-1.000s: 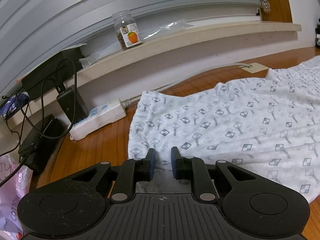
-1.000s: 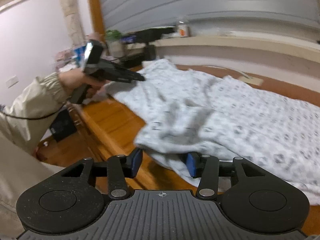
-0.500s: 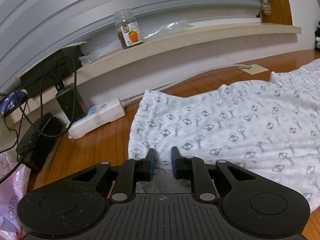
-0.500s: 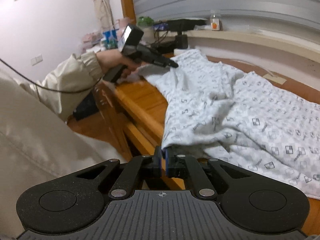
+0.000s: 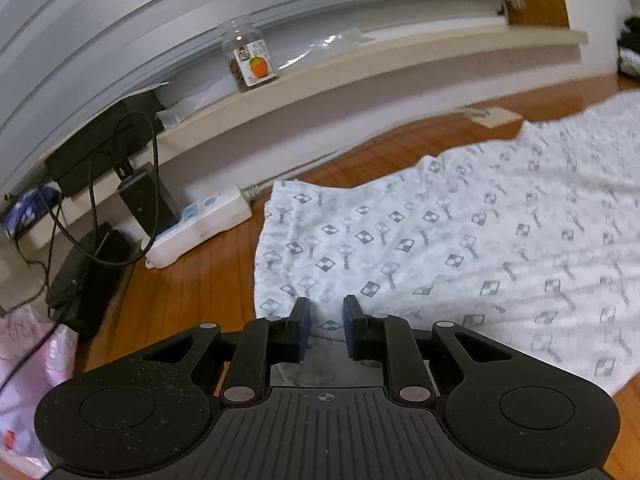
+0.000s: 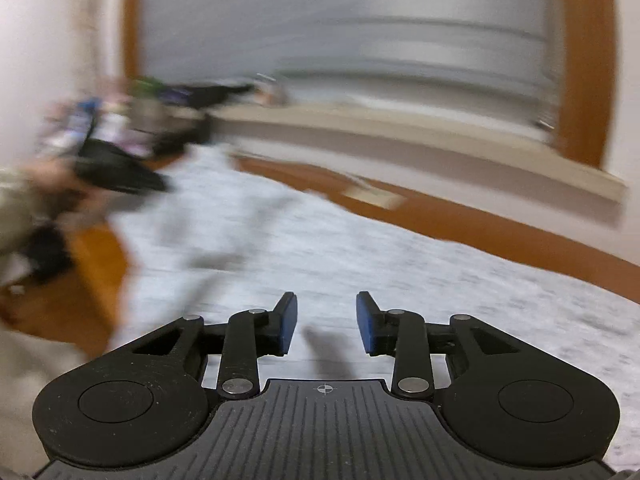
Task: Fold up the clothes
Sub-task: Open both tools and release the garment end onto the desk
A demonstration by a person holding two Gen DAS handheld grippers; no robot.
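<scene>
The white patterned garment (image 5: pixel 460 240) lies spread on the wooden platform (image 5: pixel 208 280), its long axis running from the near left corner away to the right, with a narrow end pointing toward the power strip (image 5: pixel 200 228). At far left a pink plastic bag (image 5: pixel 24 364) sags beside black cables and a charger plugged into the strip. Above runs a pale ledge (image 5: pixel 360 64) under grey blinds, bearing a clear jar (image 5: pixel 250 56) with dark contents low inside. The left gripper (image 5: pixel 326 320) stands narrow, cloth between its pads; whether they pinch it I cannot tell. The right gripper (image 6: pixel 326 322), its jaws just opening, hangs apart above the blurred garment, holding nothing.
</scene>
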